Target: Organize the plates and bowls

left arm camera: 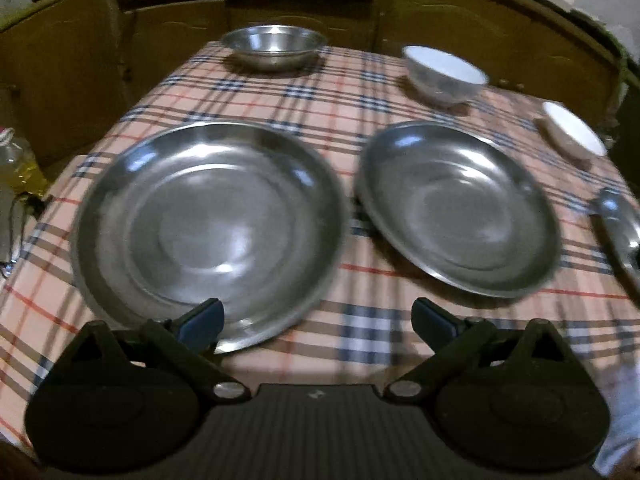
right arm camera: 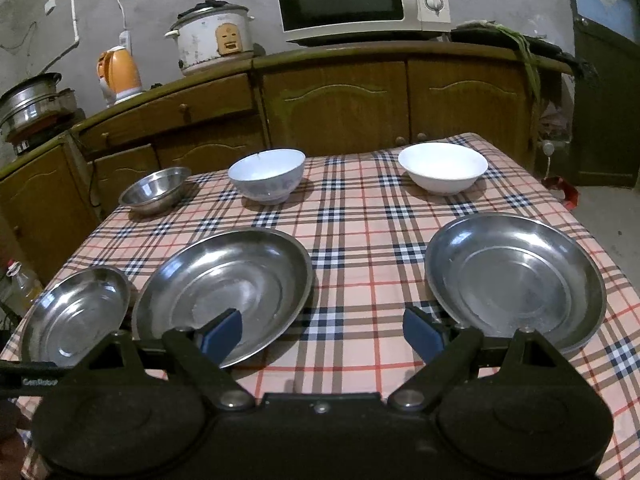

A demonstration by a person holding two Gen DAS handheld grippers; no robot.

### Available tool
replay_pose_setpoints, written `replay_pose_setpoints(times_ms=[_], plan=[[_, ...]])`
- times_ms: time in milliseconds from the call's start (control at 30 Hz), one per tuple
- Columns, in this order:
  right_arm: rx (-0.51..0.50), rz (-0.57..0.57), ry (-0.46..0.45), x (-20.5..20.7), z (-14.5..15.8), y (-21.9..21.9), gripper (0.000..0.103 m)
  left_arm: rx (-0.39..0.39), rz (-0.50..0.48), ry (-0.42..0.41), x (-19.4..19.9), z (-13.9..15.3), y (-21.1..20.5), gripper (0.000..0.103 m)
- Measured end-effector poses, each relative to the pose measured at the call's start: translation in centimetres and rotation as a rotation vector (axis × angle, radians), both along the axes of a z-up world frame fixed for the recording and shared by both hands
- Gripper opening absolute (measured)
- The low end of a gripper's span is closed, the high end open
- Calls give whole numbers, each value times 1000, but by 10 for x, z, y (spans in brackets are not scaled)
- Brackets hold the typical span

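Note:
Three steel plates lie in a row on the checked tablecloth: the left plate, the middle plate and the right plate. Behind them stand a small steel bowl, a patterned white bowl and a plain white bowl. My left gripper is open, its left pad over the near rim of the left plate, with the middle plate to the right. My right gripper is open above the cloth between the middle and right plates.
Wooden cabinets run behind the table, carrying a microwave, a rice cooker, an orange kettle and stacked pots. An oil bottle stands beyond the table's left edge. A door is at the right.

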State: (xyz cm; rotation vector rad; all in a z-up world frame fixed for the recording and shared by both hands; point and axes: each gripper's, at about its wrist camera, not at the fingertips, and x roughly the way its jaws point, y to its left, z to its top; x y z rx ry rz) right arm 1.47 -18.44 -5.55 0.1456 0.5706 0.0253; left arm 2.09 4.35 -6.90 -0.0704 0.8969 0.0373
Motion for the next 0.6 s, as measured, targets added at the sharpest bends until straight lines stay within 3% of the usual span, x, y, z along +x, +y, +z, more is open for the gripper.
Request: replay_pose_setpoints(times_ms=[133,233,400,500,600], plan=[[-9,-3,-7,1,0,-1,103,36,56,-2,10,-5,22,103],[-5,-5,-1,2,-1,-1,103,20,72,0,16,-4,31,103],[-16,-8,4,4,-2,-1,103,96,94,-48,23,3,35,102],[-9,-7,9,6,-4,-2,103,46,111,-39,27,4,39,100],[-3,5,15,15,-6,0,103,0,66,-71,28,10,28,100]])
